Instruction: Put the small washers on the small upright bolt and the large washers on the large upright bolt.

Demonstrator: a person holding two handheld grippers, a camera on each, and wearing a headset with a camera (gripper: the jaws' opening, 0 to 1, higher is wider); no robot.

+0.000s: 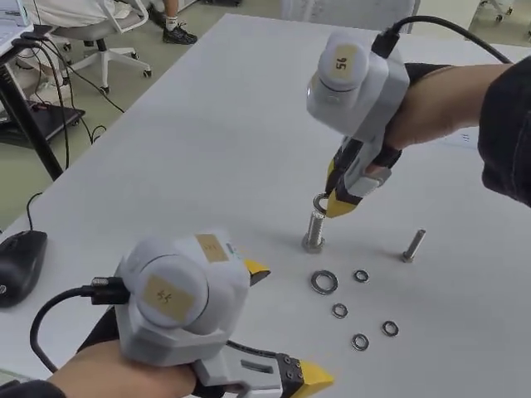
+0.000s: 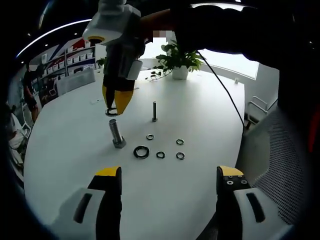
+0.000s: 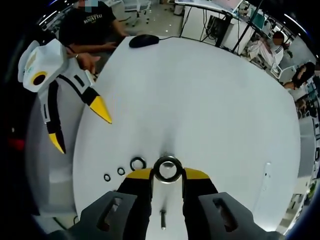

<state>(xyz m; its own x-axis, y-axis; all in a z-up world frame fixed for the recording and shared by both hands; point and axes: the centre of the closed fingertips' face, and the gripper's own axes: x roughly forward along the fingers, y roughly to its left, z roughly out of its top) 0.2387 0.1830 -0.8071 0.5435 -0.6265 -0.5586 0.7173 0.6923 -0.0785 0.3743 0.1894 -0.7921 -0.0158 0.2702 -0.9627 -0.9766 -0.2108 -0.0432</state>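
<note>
Right gripper (image 1: 332,201): your fingers are closed on a large washer (image 3: 167,169), pinched by its rim and held just at the top of the large bolt (image 1: 314,228). Cannot tell whether the hole is already over the tip.
Left gripper (image 2: 169,172): fingers spread wide with nothing in them, low by your near edge of the counter (image 1: 207,124).

Risks, as I judge them:
- If the washer is not level and centred when you let go, it may catch on the threads or glance off the tip and roll.
- The bolt stands free on its head (nothing seen bracing it). A sideways nudge from your fingers could tip it into the loose washers.
- A second large washer (image 1: 324,282) and the small washers (image 1: 361,275) lie flat, close together, on the near side of the bolts. Thin rings on a smooth top are hard to pinch and may skate away.
- The small bolt (image 1: 413,245) stands upright near the large one, on its right. Mind it when you move off.

Surface: white, smooth, bare, with rounded edges. A mouse (image 1: 17,265) sits at the left edge.
Room: open office, with a chair (image 1: 99,33) and cables past the left edge and a potted plant (image 2: 177,62) by the far edge.
</note>
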